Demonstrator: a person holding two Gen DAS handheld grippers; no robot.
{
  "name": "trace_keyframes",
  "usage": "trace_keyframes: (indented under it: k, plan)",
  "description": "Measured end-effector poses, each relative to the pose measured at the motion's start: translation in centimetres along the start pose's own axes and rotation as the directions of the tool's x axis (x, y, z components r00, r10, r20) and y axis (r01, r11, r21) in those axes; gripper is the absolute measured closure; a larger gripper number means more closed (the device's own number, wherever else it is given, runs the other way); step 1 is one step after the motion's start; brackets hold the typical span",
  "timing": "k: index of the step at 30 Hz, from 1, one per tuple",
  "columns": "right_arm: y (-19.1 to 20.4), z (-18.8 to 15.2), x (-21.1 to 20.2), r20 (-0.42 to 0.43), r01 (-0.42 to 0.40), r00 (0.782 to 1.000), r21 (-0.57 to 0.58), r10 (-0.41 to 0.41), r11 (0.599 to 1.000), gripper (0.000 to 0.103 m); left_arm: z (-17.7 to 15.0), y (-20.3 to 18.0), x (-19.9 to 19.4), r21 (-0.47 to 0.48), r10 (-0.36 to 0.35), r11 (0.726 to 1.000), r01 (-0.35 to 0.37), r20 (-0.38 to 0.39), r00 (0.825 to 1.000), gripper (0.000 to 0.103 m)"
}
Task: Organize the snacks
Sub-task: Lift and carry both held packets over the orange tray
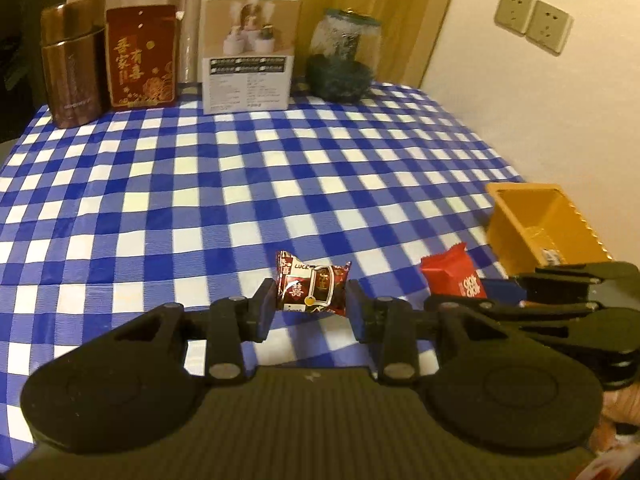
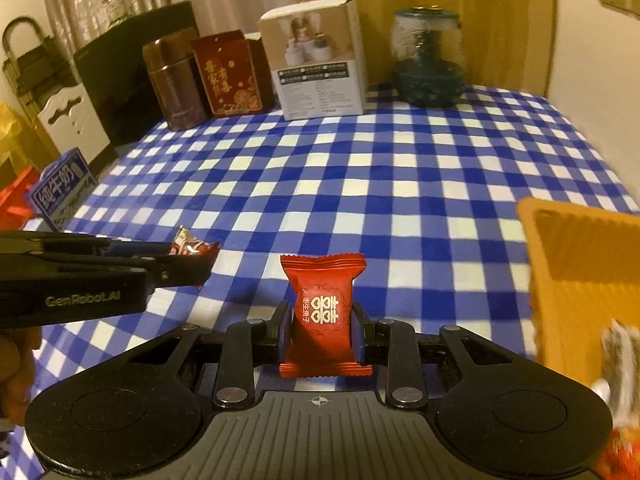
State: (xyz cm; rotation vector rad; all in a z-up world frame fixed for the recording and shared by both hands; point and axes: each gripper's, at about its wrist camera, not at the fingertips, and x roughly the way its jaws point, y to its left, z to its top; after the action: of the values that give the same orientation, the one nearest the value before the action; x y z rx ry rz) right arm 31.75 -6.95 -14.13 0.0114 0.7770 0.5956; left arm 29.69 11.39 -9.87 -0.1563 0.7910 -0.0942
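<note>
Jaws: left gripper [image 1: 311, 299] clamps dark candy [image 1: 311, 289] | right gripper [image 2: 321, 330] clamps red candy [image 2: 322, 312] | yellow box [image 2: 580, 264] seemingly near

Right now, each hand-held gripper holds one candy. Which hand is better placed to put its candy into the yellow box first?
The right. Its hand-held gripper, shut on the red candy, has the yellow box close beside it. The left hand-held gripper, holding the dark candy, would have to cross past the right one.

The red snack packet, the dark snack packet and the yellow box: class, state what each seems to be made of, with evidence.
Red snack packet: probably plastic film, semi-matte; crimped, serrated ends. Dark snack packet: probably foil-lined film; glossy glints, creases. Yellow box: perhaps rigid plastic or card; smooth, evenly coloured walls, scalloped edge.
</note>
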Motion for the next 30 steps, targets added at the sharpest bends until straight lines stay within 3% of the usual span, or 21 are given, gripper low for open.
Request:
trace_keyframes:
  k: [17, 30]
  plan:
    - [0.2, -6.4, -10.5, 0.090, 0.097, 0.991, 0.030, -0.099, 0.995, 0.072, -1.9, -8.1, -5.2, 0.108, -0.125, 0.987, 0.121, 0.030, 0.992, 0.070]
    - [-1.1, -11.3, -17.6, 0.188, 0.205, 0.958, 0.082, -0.217, 0.975, 0.072, -3.4, -14.7, -6.9, 0.219, -0.220, 0.952, 0.214, 0.004, 0.976, 0.070]
